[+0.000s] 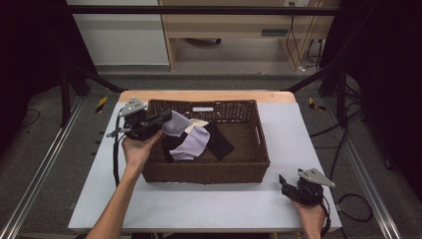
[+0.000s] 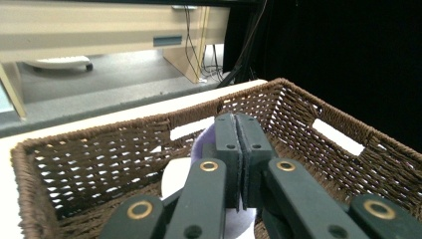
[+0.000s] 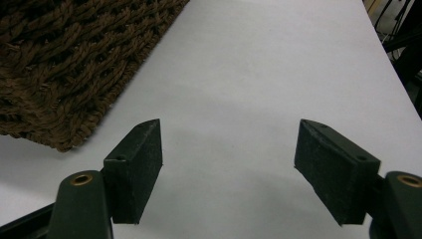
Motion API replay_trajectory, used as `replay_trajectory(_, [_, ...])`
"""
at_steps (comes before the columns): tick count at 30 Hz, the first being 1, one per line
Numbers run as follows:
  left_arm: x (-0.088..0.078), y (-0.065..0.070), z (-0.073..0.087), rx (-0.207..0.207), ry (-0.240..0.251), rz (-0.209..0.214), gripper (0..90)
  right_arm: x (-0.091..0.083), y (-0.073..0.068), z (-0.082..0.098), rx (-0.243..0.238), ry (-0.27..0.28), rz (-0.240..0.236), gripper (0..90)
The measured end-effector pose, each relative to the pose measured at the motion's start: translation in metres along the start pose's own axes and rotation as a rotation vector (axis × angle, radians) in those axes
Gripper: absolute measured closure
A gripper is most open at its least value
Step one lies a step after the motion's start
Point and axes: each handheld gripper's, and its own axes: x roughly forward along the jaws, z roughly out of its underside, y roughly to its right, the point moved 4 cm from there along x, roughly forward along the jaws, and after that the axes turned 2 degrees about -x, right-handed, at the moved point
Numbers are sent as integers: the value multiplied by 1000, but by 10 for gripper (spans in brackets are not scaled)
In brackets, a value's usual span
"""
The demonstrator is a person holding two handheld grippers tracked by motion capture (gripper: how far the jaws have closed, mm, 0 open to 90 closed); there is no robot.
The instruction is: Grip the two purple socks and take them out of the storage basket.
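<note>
A brown wicker basket [image 1: 204, 174] stands mid-table and holds a lavender cloth [image 1: 191, 139] lying over a black cloth [image 1: 221, 144]. My left gripper [image 1: 166, 117] reaches over the basket's left wall, shut on a raised corner of the lavender cloth. In the left gripper view the jaws [image 2: 238, 134] are pressed together, with lavender cloth [image 2: 201, 144] showing behind and under them inside the basket [image 2: 99, 154]. My right gripper [image 1: 282, 180] rests low over the table at the near right, open with nothing between its jaws [image 3: 229, 164]. The basket's corner [image 3: 64, 64] lies to their left.
A pale cream piece [image 1: 199, 122] lies near the basket's far wall. The grey-white table top [image 1: 298, 134] runs bare to the right of the basket. Metal frame rails and cables flank the table on the floor, and a wooden desk stands beyond.
</note>
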Motion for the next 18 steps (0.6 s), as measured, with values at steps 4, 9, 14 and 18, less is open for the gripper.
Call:
replay_trajectory(4, [-14, 8, -10, 19, 42, 10, 876, 0, 0, 0, -1, -2, -1, 270])
replay_trajectory(9, [-29, 23, -24, 59, 82, 31, 876, 0, 0, 0, 2, -1, -1, 270])
replay_trajectory(14, [-43, 37, -34, 90, 96, 48, 876, 0, 0, 0, 0, 3, 1, 270])
replay_trajectory(18, [-57, 49, -39, 125, 117, 68, 876, 0, 0, 0, 0, 1, 2, 269])
